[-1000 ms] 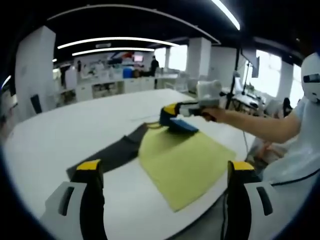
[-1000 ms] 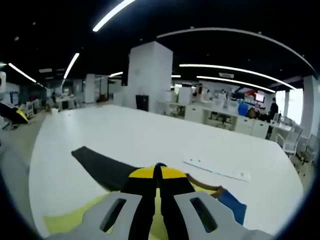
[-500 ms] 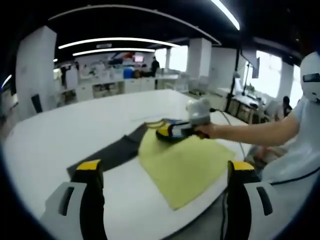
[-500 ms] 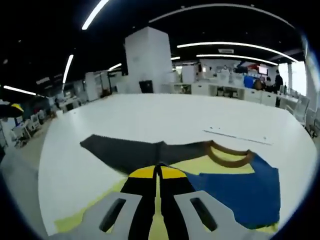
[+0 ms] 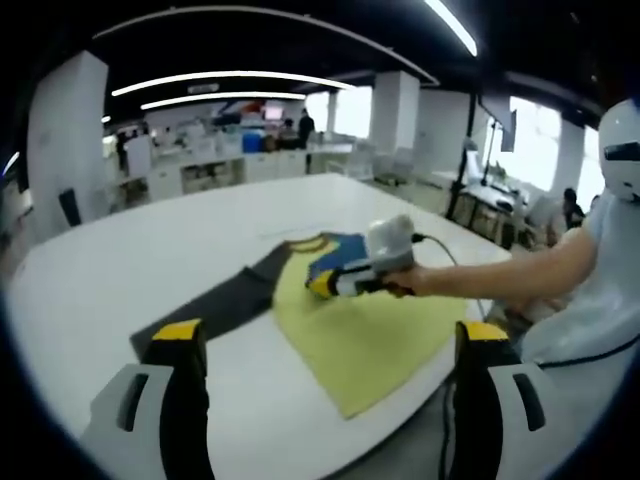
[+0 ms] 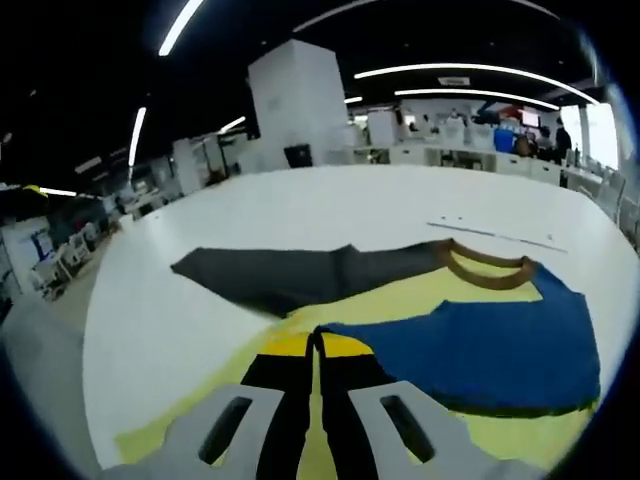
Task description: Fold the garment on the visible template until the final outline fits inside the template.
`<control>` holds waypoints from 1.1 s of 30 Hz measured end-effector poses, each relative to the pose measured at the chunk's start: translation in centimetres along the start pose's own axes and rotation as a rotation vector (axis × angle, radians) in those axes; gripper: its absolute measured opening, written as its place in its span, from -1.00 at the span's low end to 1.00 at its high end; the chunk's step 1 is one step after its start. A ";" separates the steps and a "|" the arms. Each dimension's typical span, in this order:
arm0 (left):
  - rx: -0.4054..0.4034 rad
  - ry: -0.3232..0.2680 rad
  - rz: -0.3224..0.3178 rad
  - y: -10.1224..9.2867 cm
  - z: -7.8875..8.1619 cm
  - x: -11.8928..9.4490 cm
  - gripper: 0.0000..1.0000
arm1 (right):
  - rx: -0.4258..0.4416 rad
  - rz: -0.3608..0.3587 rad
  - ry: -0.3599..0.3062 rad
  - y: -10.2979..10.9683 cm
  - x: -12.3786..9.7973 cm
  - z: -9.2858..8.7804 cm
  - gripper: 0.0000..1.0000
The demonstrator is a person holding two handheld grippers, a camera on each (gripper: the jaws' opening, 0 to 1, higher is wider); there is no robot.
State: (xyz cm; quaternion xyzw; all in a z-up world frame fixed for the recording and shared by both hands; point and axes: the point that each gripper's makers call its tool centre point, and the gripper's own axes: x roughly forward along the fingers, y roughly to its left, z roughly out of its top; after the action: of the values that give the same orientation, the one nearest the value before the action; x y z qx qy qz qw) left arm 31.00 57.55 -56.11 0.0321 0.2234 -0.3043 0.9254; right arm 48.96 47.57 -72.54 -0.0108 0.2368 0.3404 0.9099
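garment [image 6: 480,345] lying on the yellow template [image 5: 370,335], grey sleeve [image 6: 280,280] trailing off it onto the white counter [image 5: 120,265] | right tool [image 6: 316,345] pinching the blue fold, jaws together | left tool [image 5: 330,345] hanging wide beside the template | person's arm [image 5: 500,275] crossing above the template

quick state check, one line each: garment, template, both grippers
garment: partly folded, blue part laid over the yellow, grey sleeve spread flat on the table
yellow template: flat on the table, under the garment
right gripper: shut, low over the garment
left gripper: open, holding nothing
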 end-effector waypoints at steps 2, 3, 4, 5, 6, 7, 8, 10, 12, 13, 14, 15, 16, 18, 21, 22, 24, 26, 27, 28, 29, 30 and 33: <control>-0.003 -0.001 0.001 0.0 -0.1 0.0 0.99 | 0.008 0.002 0.006 0.0 -0.1 -0.6 -0.95; -0.004 -0.001 0.002 0.1 -0.1 0.0 0.99 | 0.009 0.002 0.010 0.0 -0.2 -0.9 -0.95; -0.005 0.001 0.005 0.1 -0.2 -0.1 0.99 | 0.009 0.002 0.018 0.0 -0.4 -1.4 -0.95; -0.005 0.002 0.005 0.2 -0.2 -0.1 0.99 | 0.012 0.000 0.015 0.0 -0.5 -1.6 -0.95; -0.006 0.002 0.005 0.2 -0.3 -0.1 0.99 | 0.017 -0.001 0.009 -0.1 -0.6 -1.7 -0.95; -0.008 0.002 0.005 0.2 -0.3 -0.1 0.99 | 0.030 0.001 -0.009 -0.1 -0.7 -1.5 -0.95; -0.009 0.003 0.004 0.1 -0.3 -0.1 0.99 | 0.045 0.005 -0.016 -0.2 -0.8 -1.3 -0.95; -0.009 0.004 0.004 0.1 -0.4 -0.1 0.99 | 0.055 0.014 -0.045 0.0 -1.3 -0.9 -0.93; -0.011 0.004 0.001 0.1 -0.4 -0.1 0.99 | 0.053 0.022 -0.083 0.0 -2.2 -0.5 -0.81; -0.010 0.002 0.000 0.1 -0.4 -0.1 0.98 | 0.060 0.013 -0.093 -0.3 -2.6 -0.4 -0.71; -0.011 0.000 0.000 0.0 -0.4 -0.1 0.98 | 0.094 -0.015 -0.138 -0.9 -3.2 -0.1 -0.61; -0.014 -0.005 0.001 0.1 -0.4 -0.2 0.98 | 0.119 -0.024 -0.136 -1.6 -3.7 -0.4 -0.56; -0.016 -0.006 0.000 0.1 -0.4 -0.2 0.98 | 0.120 -0.036 -0.131 -2.1 -3.9 -0.6 -0.53; -0.016 -0.004 0.000 0.1 -0.5 -0.2 0.97 | 0.112 -0.077 -0.111 -3.4 -4.4 -1.2 -0.57; -0.015 -0.001 -0.004 0.1 -0.6 -0.1 0.97 | 0.119 -0.126 -0.077 -5.4 -4.7 -2.0 -0.59; -0.016 0.000 -0.006 0.0 -0.6 -0.1 0.97 | 0.118 -0.131 -0.072 -5.6 -4.7 -2.2 -0.57; -0.017 0.001 -0.007 0.1 -0.7 0.0 0.96 | 0.111 -0.136 -0.058 -6.3 -4.7 -2.5 -0.55; -0.018 0.005 -0.008 0.1 -0.8 0.0 0.96 | 0.105 -0.140 -0.051 -6.8 -4.5 -2.7 -0.56; -0.018 0.006 -0.009 0.1 -0.8 0.0 0.96 | 0.107 -0.137 -0.049 -6.8 -4.4 -2.8 -0.57; -0.019 0.010 -0.011 0.1 -0.8 0.1 0.96 | 0.109 -0.123 -0.038 -6.5 -4.1 -3.0 -0.56; -0.018 0.012 -0.011 0.2 -0.8 0.1 0.96 | 0.102 -0.118 -0.029 -6.3 -3.9 -3.2 -0.55; -0.017 0.014 -0.011 0.2 -0.8 0.2 0.96 | 0.095 -0.113 -0.015 -6.1 -3.6 -3.5 -0.55; -0.016 0.015 -0.015 0.2 -0.7 0.3 0.95 | 0.095 -0.108 0.014 -6.0 -3.1 -4.3 -0.57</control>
State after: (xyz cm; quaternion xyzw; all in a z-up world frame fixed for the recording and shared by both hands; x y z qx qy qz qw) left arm 31.06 57.69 -56.87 0.0252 0.2331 -0.3093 0.9216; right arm 48.80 40.28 -75.84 0.0174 0.2581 0.2791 0.9248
